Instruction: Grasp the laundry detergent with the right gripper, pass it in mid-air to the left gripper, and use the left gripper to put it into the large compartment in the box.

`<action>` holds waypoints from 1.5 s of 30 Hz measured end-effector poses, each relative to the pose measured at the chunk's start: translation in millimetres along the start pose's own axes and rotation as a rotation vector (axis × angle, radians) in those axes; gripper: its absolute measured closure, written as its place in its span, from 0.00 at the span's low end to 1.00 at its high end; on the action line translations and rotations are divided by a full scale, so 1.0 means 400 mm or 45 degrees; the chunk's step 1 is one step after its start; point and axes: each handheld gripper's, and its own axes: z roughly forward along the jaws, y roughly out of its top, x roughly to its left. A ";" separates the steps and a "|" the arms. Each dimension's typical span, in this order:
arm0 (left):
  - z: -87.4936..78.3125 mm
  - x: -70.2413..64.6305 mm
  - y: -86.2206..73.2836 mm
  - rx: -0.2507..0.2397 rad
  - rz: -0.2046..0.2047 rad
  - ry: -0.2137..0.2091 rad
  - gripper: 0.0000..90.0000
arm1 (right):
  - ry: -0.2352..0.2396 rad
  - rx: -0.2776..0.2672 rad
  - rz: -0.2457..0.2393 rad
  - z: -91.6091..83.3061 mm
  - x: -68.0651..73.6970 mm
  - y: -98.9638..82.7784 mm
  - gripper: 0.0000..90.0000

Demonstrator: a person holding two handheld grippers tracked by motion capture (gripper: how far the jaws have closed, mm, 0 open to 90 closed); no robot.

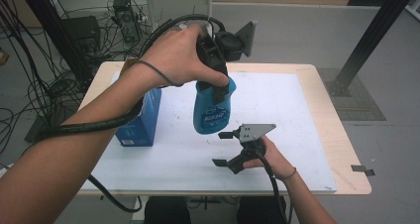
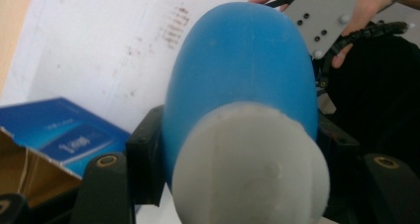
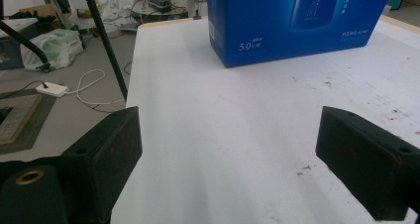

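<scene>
The left gripper [image 1: 218, 87] has its fingers [image 2: 143, 167] closed on the blue bottle [image 1: 210, 110], pressing its sides just below the white cap [image 2: 250, 167], so the bottle hangs in the air above the white mat [image 1: 277, 105] on the desk [image 1: 324, 97], just beside the open blue carton [image 1: 141, 120]. The right gripper [image 1: 230, 147] rests low near the front edge of the mat, its fingers [image 3: 106, 152] spread wide with nothing between them. The bottle looks like smooth moulded plastic, probably light to moderate in weight and a little springy under pressure; its glossy, rounded wall could slip, so the narrower shoulder under the cap, where it is held now, seems the safest place to grip. Its long axis runs roughly upright, slightly tilted, with the cap end up at the fingers and the rounded base pointing down toward the mat.
</scene>
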 end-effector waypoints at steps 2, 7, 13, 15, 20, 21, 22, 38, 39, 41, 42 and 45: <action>-0.003 0.004 0.002 0.003 -0.025 0.011 0.41 | 0.001 0.001 -0.003 0.001 0.000 0.000 0.12; -0.007 0.025 -0.001 0.002 -0.121 0.010 0.41 | 0.001 0.004 -0.001 0.001 0.001 0.000 0.12; -0.009 0.041 -0.001 -0.001 -0.191 0.004 0.41 | 0.000 0.004 -0.008 0.003 0.001 0.002 0.13; -0.016 0.049 -0.004 -0.012 -0.220 0.006 0.41 | -0.004 0.008 -0.008 0.003 0.002 0.003 0.13; -0.029 0.066 -0.007 -0.027 -0.275 0.014 0.41 | -0.011 0.004 -0.010 -0.001 0.003 0.003 0.13; -0.031 0.068 -0.007 -0.028 -0.297 0.022 0.41 | -0.010 0.002 -0.008 -0.001 0.003 0.003 0.13; -0.031 0.070 -0.006 -0.026 -0.303 0.027 0.41 | -0.011 0.002 -0.010 -0.002 0.003 0.003 0.13; -0.049 0.164 -0.038 -0.048 -0.510 0.043 0.41 | -0.025 -0.009 -0.022 -0.009 0.006 0.006 0.13; -0.049 0.164 -0.038 -0.048 -0.510 0.043 0.41 | -0.027 -0.009 -0.017 -0.011 0.007 0.006 0.13; -0.051 0.179 -0.047 -0.047 -0.539 0.050 0.41 | -0.030 -0.009 -0.020 -0.012 0.007 0.007 0.13; -0.052 0.190 -0.057 -0.054 -0.568 0.053 0.41 | -0.032 -0.009 -0.023 -0.013 0.008 0.009 0.13; -0.054 0.213 -0.075 -0.062 -0.614 0.056 0.41 | -0.034 -0.008 -0.023 -0.015 0.007 0.010 0.13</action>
